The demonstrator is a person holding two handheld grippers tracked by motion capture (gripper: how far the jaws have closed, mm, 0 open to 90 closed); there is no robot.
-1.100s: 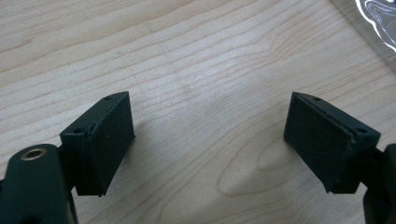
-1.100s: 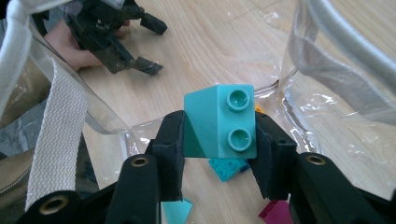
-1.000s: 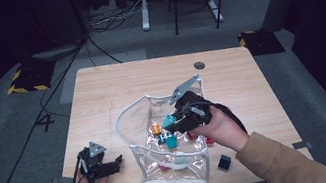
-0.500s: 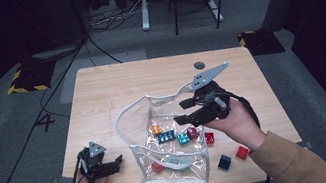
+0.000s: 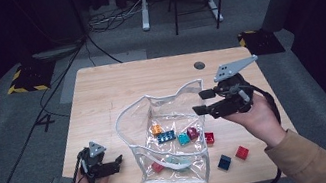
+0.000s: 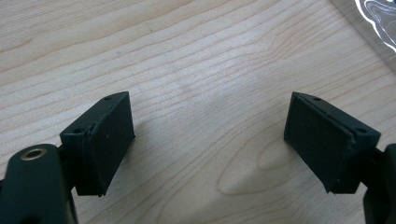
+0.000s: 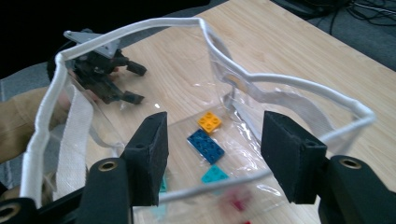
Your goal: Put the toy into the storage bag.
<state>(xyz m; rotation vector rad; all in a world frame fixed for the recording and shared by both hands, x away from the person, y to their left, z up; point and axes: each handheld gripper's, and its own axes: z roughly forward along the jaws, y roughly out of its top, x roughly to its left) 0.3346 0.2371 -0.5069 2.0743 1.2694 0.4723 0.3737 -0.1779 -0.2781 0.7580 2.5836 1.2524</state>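
The right gripper, jaws just opened and empty, hangs beside the clear plastic pouch, probably for dropping bricks; the left gripper rests spread.

The clear plastic pouch with white fabric edging held an orange studded brick, a dark blue flat plate brick, a teal brick and a maroon brick. On the pale wood-grain table, near right, lay a bright red brick, a navy cube brick and another red brick. Both grippers had black pads and grey plates.
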